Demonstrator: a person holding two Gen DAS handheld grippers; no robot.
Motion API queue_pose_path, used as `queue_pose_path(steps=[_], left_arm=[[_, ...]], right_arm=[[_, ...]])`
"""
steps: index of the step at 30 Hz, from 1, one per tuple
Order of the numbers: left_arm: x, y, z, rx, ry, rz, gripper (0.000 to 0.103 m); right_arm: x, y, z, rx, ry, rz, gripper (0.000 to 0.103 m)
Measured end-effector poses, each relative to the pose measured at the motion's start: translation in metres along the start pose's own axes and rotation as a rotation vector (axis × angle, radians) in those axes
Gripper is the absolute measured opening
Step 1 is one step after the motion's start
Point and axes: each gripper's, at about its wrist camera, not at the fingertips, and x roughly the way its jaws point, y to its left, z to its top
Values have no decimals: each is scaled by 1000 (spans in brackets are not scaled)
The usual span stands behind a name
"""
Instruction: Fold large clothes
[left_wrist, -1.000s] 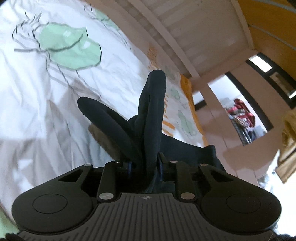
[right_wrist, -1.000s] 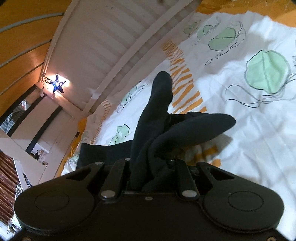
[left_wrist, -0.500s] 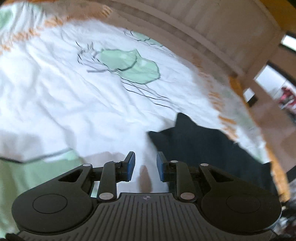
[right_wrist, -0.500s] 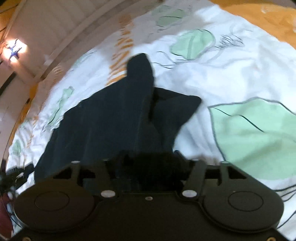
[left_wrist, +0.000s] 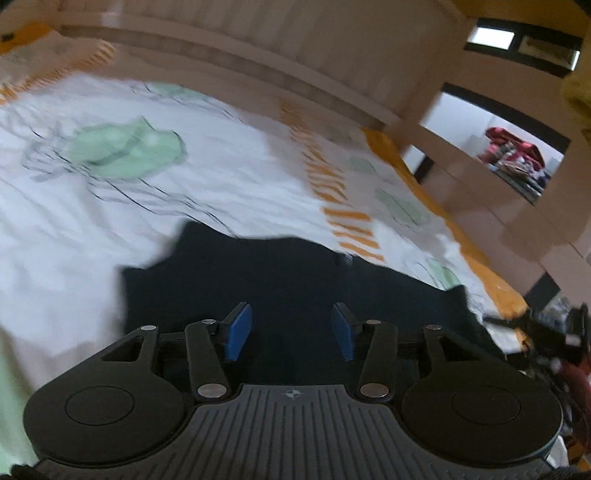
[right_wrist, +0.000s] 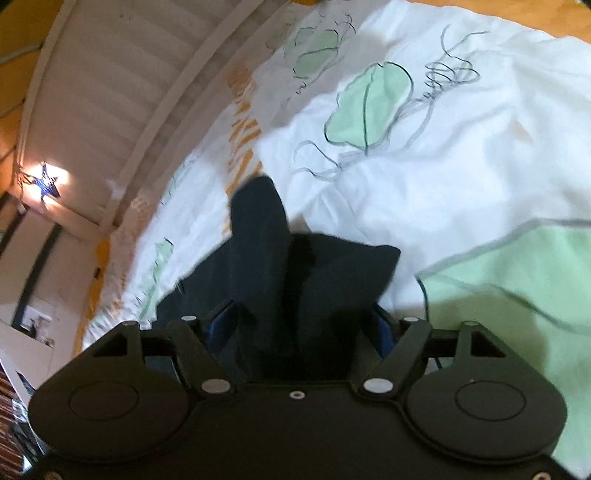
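A white bedsheet (left_wrist: 229, 192) printed with green patches and orange stripes covers the bed, with a slatted white rail (right_wrist: 110, 110) along its far side. A dark garment (left_wrist: 295, 280) lies spread flat on the sheet. The left gripper (left_wrist: 291, 328) hangs over the garment; its jaws have just been opening, the blue pads (left_wrist: 238, 332) stand apart and nothing sits between them. The right gripper (right_wrist: 299, 328) has also just been opening; a bunched fold of the garment (right_wrist: 306, 273) still lies between its wide-spread fingers, the pads no longer pressing it. A star lamp (right_wrist: 46, 181) glows beyond the rail.
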Motion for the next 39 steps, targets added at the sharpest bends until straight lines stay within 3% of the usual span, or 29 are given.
queue_pose_path(steps=[3,5,8,11,13,20,24,27,34,39], left_arm=[[24,-14,-13,34,37,17,48],[39,-16,-25,45,77,38,49],[44,-16,-40,85,65,58,55],[44,-19,-47,118,45,63,59],[45,-22,-47,126,42,68,60],[43,-26,-50,126,26,76,63],[45,-30,-51,126,26,77,73],[46,-32,-52,132,24,76,79],[46,-35,-52,117,2,86,83],[33,-40,-41,-5,-48,82,82]], right_arm=[[-10,15,14,-71,-101,140,77],[-14,19,21,-91,-147,170,77],[-9,16,24,-137,-146,53,77],[-3,9,20,-171,-99,-153,77],[-8,4,15,-179,-84,-191,77],[-22,-10,-2,-57,18,-109,82],[-16,-10,-8,-56,66,-103,88],[-5,-8,-8,-74,102,-85,103],[10,-4,-12,-125,90,-124,103],[11,-5,-14,-133,64,-125,103]])
